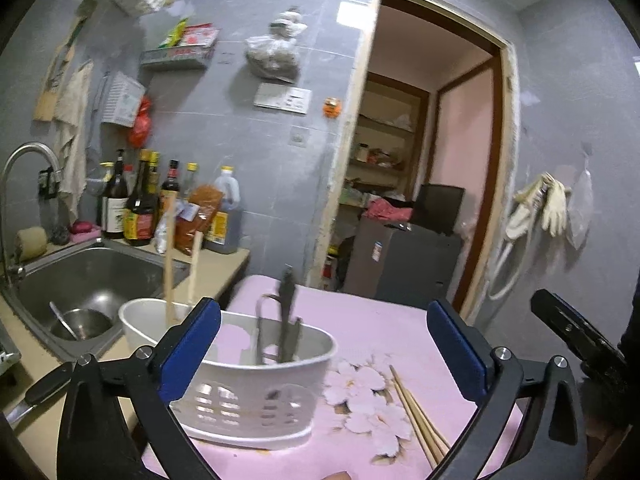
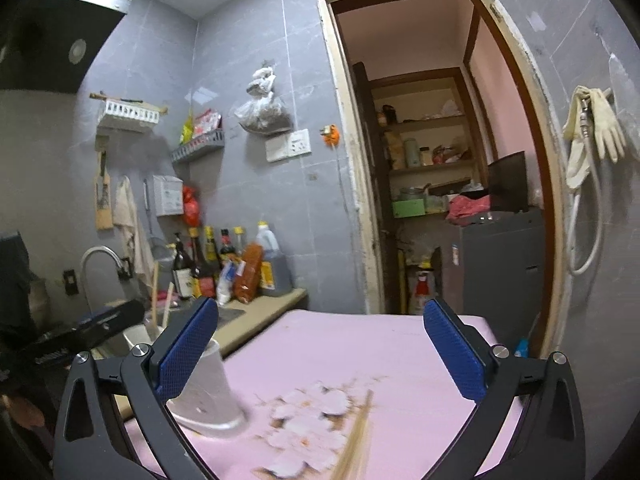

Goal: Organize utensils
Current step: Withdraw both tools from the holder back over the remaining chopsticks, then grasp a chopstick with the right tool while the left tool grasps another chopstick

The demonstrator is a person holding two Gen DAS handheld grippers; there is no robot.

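Table (image 1: 360, 320): pink floral cover.
Caddy (image 1: 248, 400): white, holds upright chopsticks (image 1: 170, 260) and dark utensils (image 1: 286, 320); sorted.
Loose chopsticks (image 1: 416, 416): beside caddy; likely remaining.
Left gripper (image 1: 324, 356): spread, empty.
Right gripper (image 2: 320, 354): spread, empty.

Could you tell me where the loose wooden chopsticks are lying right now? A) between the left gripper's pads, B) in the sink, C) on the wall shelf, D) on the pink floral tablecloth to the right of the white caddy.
D: the chopsticks lie flat on the tablecloth, right of the white caddy, untouched.
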